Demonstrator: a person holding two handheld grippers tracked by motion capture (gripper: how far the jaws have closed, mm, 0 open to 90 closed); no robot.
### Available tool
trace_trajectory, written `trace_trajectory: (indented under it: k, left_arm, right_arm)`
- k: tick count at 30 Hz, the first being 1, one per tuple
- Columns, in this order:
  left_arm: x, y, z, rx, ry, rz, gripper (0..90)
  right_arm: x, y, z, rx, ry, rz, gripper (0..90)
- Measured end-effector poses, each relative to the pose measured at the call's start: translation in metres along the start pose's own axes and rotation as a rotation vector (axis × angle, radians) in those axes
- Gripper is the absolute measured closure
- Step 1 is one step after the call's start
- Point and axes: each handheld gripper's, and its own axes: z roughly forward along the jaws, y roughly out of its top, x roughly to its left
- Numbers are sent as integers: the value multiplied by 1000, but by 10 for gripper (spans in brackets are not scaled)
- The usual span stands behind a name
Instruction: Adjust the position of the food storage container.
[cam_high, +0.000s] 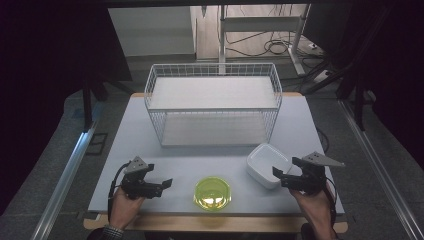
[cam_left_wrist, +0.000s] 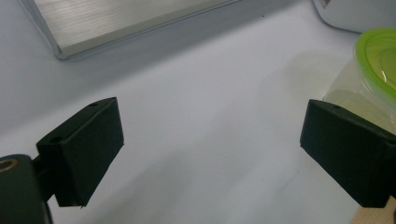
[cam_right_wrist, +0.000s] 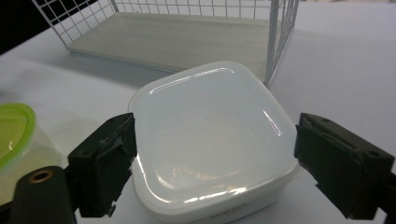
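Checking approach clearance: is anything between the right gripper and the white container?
Nothing visible. The right gripper has its fingers spread open either side of the white container, and the green-lidded bowl sits off to the side.

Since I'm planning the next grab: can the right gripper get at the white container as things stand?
Probably yes: the right gripper is open, its jaws either side of the white container, with nothing in between.

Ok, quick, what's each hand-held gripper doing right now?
Left hand-held gripper: open, holding nothing, beside the green-lidded container.
Right hand-held gripper: open, jaws either side of the white container, not clamped.
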Motion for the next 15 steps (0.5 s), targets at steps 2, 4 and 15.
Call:
trace_trajectory:
  k: [2, 4, 15]
  left_arm:
    - [1, 0, 1, 8, 5, -6, 49]
    - [1, 2, 1, 4, -2, -4, 48]
    - [-12, 7, -3, 1, -1, 47, 198]
  right_arm:
    - [1, -2, 2, 16, -10, -13, 172]
    - [-1, -4, 5, 28, -10, -8, 184]
    - [2, -5, 7, 35, 21, -30, 241]
